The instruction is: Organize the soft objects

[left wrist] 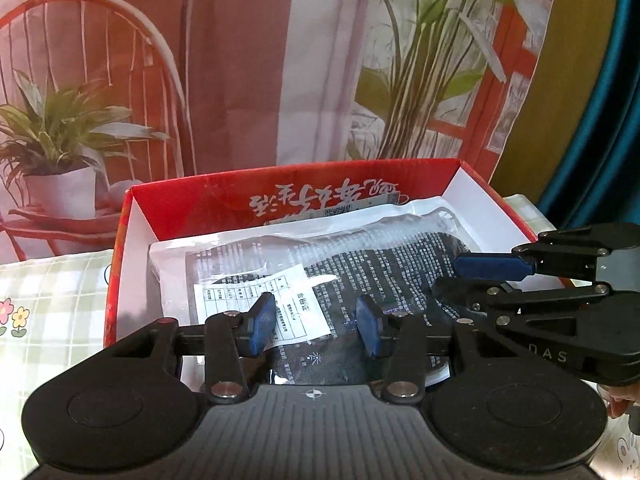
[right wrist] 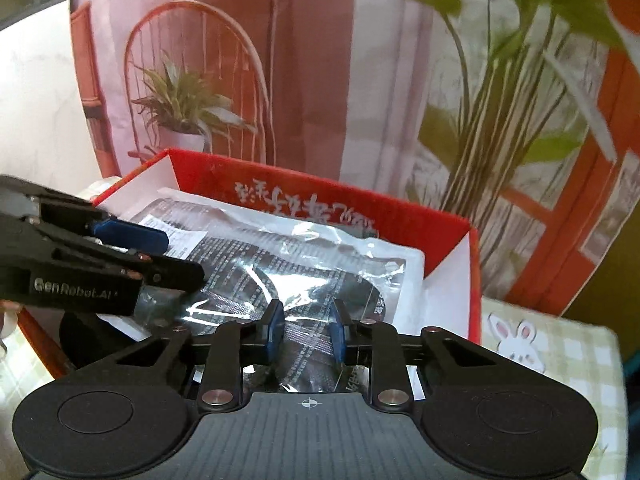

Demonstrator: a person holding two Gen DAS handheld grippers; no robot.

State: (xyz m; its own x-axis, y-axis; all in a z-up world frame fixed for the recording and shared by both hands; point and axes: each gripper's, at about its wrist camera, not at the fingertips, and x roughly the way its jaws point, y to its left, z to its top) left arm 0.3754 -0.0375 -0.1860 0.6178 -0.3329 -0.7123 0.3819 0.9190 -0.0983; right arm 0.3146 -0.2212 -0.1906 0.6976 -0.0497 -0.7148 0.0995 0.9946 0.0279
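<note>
Left hand-held gripper [left wrist: 316,326] hovers spread at frame centre above the bagged dark garment [left wrist: 360,276]. Right hand-held gripper [right wrist: 306,332] is spread too, over that bag in the red box [left wrist: 288,192].

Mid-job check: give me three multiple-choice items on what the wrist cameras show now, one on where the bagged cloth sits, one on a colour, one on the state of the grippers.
1. Where is the bagged cloth?
A. inside the box
B. on the tablecloth
C. on a chair

2. What colour are the gripper pads?
A. red
B. blue
C. green

3. What state are the left gripper and right gripper in?
A. both shut on the bag
B. one shut
C. both open

Answers: 1 A, the box walls surround the bag. 2 B, the pads show blue. 3 C, a gap shows between each pair of fingers, neither gripping.
</note>
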